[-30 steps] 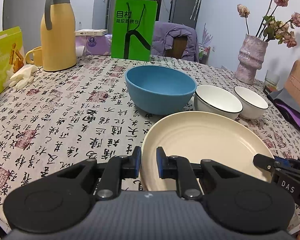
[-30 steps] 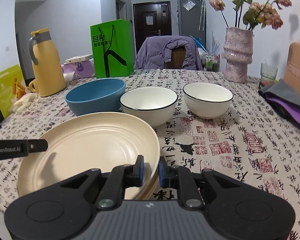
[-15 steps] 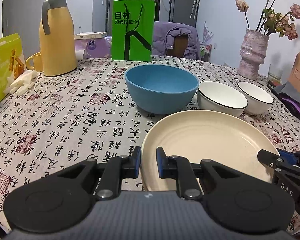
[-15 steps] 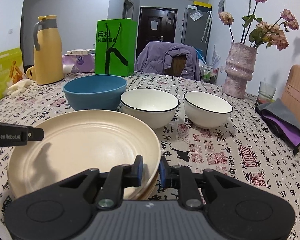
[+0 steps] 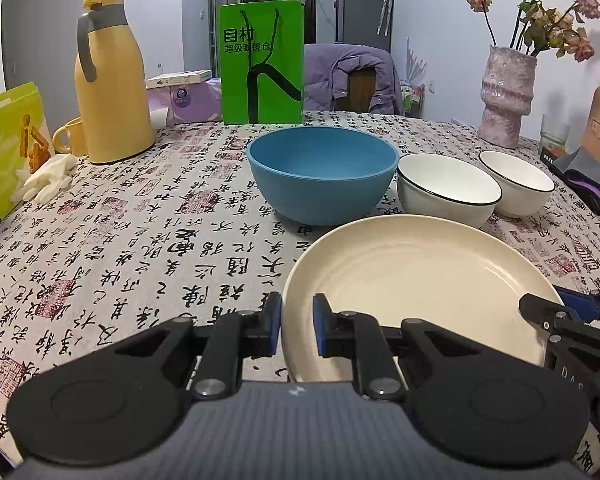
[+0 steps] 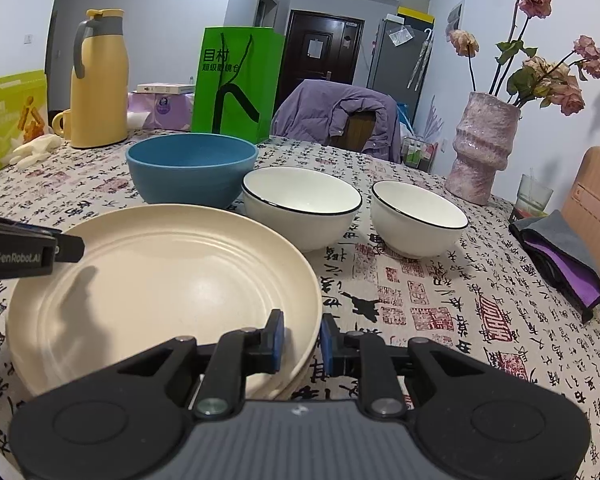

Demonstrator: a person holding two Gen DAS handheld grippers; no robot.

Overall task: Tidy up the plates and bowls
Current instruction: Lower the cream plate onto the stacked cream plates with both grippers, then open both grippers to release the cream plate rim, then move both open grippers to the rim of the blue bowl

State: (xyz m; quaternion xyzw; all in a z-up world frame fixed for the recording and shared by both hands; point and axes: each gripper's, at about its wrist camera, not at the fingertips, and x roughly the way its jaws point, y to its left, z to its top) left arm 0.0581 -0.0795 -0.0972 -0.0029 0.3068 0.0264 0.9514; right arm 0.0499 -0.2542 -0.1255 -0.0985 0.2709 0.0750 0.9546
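Note:
A stack of cream plates [image 5: 416, 280] [image 6: 160, 280] lies on the table's near side. My left gripper [image 5: 297, 330] is shut on the stack's left rim. My right gripper [image 6: 302, 340] is shut on its right rim. Each gripper's tip shows in the other's view. Behind the plates stand a blue bowl [image 5: 322, 172] [image 6: 190, 166] and two white bowls with black rims, a larger one [image 5: 448, 190] [image 6: 302, 204] and a smaller one [image 5: 516, 182] [image 6: 418, 216], in a row.
A yellow jug [image 5: 110, 80], yellow mug [image 5: 70, 136], green box [image 5: 10, 144] and white gloves [image 5: 46, 178] stand at the left. A green bag [image 5: 262, 62] is at the back. A pink vase [image 5: 508, 96], a glass [image 6: 534, 194] and purple cloth [image 6: 560, 256] are at the right.
Both views have levelled and dropped a little toward the table. The plates stay gripped on both rims. The bowls have not moved.

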